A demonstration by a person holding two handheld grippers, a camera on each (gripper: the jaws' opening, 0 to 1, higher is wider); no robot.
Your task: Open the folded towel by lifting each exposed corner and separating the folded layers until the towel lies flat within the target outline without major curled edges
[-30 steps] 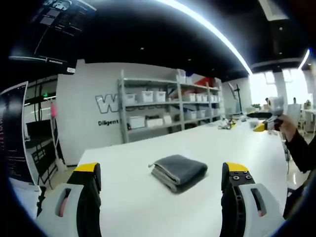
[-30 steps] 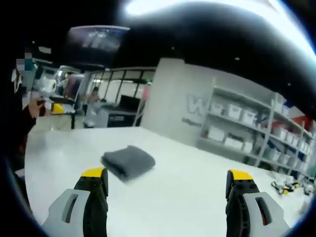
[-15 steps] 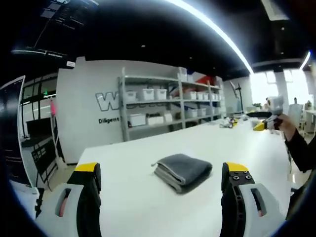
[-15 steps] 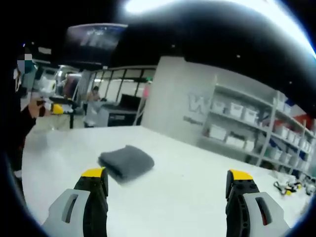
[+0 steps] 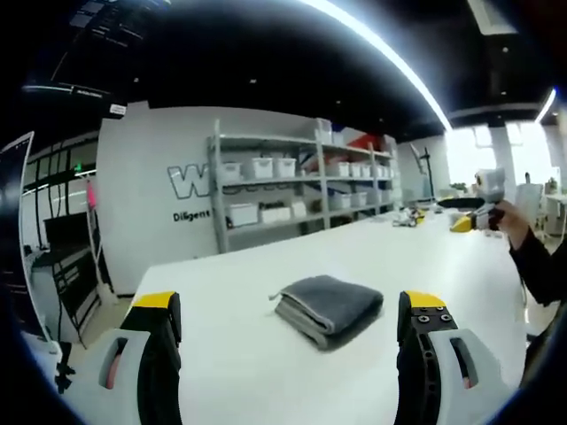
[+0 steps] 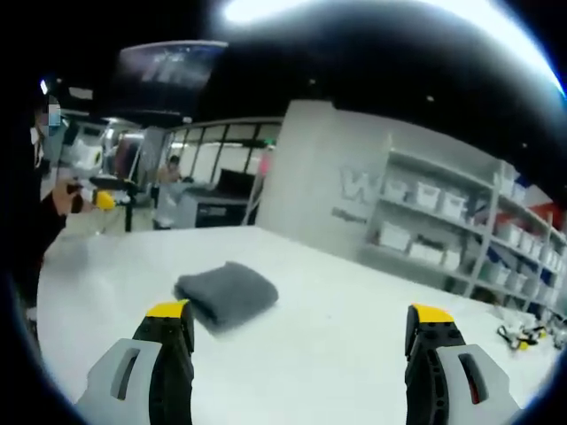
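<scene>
One folded grey towel [image 5: 328, 305] [image 6: 225, 295] lies on one white table [image 5: 266, 372] [image 6: 337, 354].

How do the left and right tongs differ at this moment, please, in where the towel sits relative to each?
In the left gripper view, the towel lies centred ahead of the left tongs. In the right gripper view, it sits off towards the left jaw of the right tongs. Both tongs are open, held above the white table, touching nothing; the towel is still folded.
</scene>
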